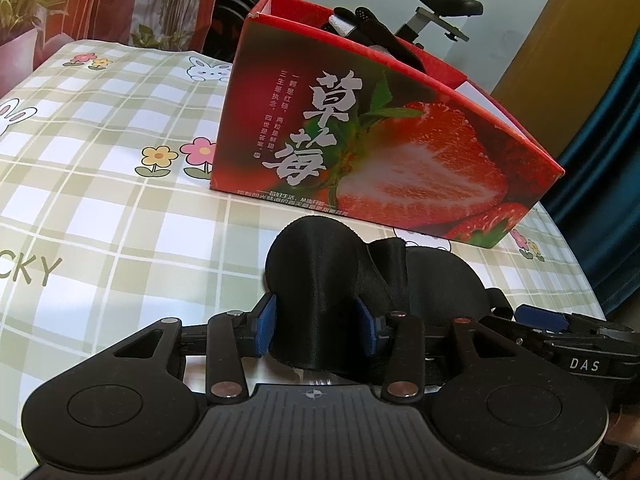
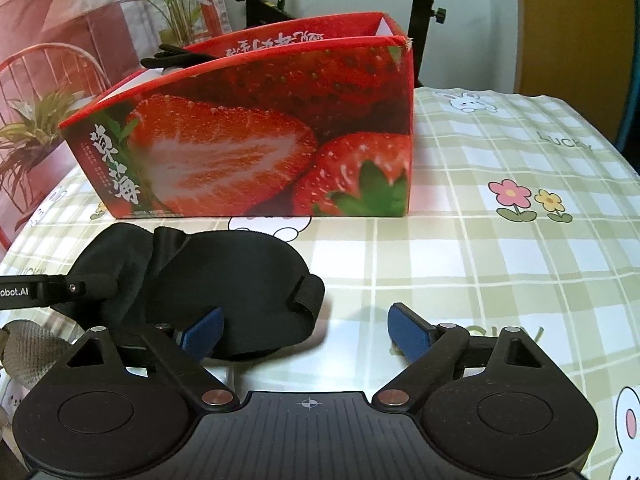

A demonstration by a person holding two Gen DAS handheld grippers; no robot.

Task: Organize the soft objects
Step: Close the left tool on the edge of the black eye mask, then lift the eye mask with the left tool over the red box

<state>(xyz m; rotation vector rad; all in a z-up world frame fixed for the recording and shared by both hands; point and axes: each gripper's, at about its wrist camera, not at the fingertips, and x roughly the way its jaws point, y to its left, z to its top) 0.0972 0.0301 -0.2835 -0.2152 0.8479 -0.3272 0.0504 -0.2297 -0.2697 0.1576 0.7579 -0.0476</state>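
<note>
A black satin sleep mask [image 1: 320,280] lies on the checked tablecloth in front of a red strawberry box [image 1: 372,152]. My left gripper [image 1: 316,328] is shut on the mask's left end, which stands up between the blue pads. In the right wrist view the mask [image 2: 224,280] lies at the left, with its strap loop [image 2: 308,296] toward the middle. My right gripper [image 2: 306,330] is open, its left pad [image 2: 204,330] against the mask's near edge. The box [image 2: 260,136] holds dark soft items [image 2: 172,56] that poke above its rim.
The green checked tablecloth [image 2: 500,264] with bunnies and flowers covers the table. An exercise bike [image 1: 440,12] stands behind the box. A red chair [image 2: 52,76] and a plant banner stand at the far left. A blue curtain [image 1: 608,160] hangs at the table's right edge.
</note>
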